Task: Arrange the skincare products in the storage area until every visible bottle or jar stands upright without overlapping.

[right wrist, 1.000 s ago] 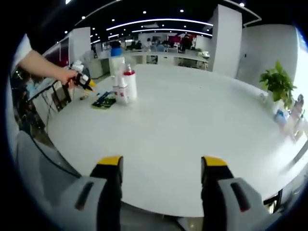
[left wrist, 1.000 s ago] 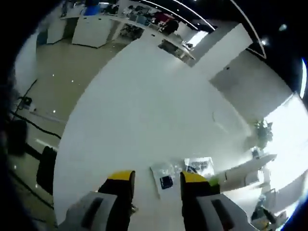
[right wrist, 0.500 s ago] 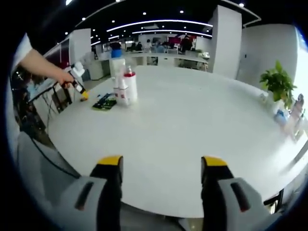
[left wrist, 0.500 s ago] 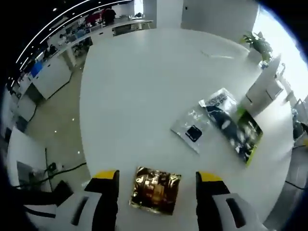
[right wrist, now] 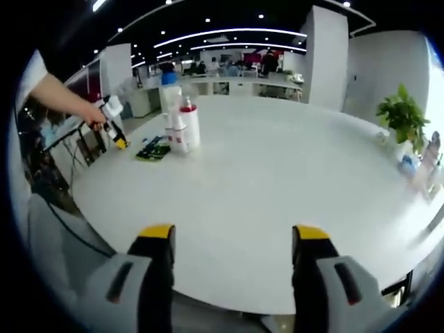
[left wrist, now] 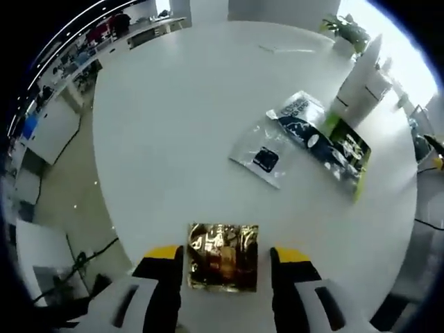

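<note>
Looking along your left gripper [left wrist: 225, 260], you see its two yellow-tipped jaws spread apart, and a gold foil sachet [left wrist: 222, 257] lies flat on the white round table [left wrist: 173, 125] exactly between them. The jaws stand on either side of the sachet, just beside its edges, but I cannot tell if they touch it; nothing is grasped. Further out from this claw, a clear sachet [left wrist: 261, 154] with a dark square in it lies flat, and just beside it lies a dark sachet [left wrist: 305, 128] and a green sachet [left wrist: 350, 152], these last two overlapping each other. Beyond them a white bottle [left wrist: 361, 76] stands upright near the table edge, with a green plant [left wrist: 345, 28] behind it.

Your right gripper [right wrist: 232, 239] is also released, its jaws wide apart over bare table surface near you, holding nothing. The skincare things are well apart from this claw, on the far left side of the table: a white bottle with a red cap [right wrist: 189, 125] stands upright, touching or just beside a second pale bottle [right wrist: 171, 114], and the flat sachets [right wrist: 152, 148] lie at their left. Your left hand [right wrist: 94, 114] holds the other gripper [right wrist: 118, 141] pointing down just beside those sachets.
</note>
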